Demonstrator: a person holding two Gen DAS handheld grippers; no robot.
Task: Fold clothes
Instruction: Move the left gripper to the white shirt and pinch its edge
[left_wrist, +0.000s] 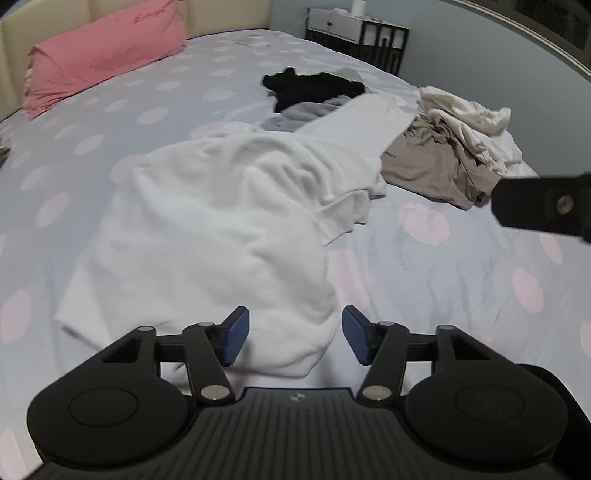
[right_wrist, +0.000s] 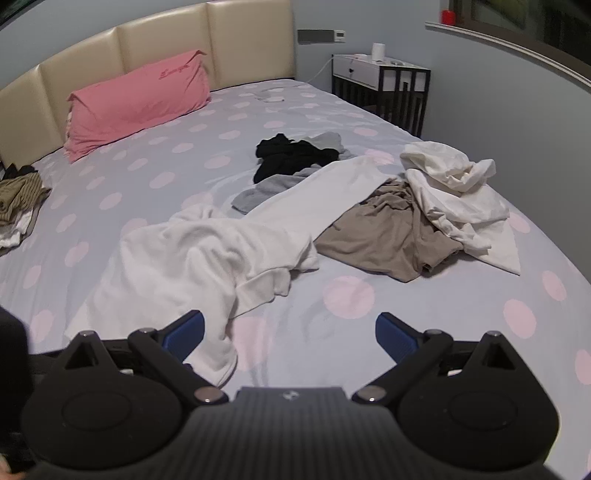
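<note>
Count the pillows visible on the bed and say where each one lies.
1: a pink pillow lies at the head of the bed, against the cream headboard. Others may sit out of view.

Dotted bed (right_wrist: 332, 347): scattered clothes (right_wrist: 207, 254), pillow (right_wrist: 136, 103)

Legible text: none. The pink pillow (right_wrist: 138, 105), lying against the headboard (right_wrist: 162, 44), carries a short line of dark red cursive embroidery near its upper edge; the letters cannot be resolved. Each gripper body bears a small round emblem without readable characters.
</note>
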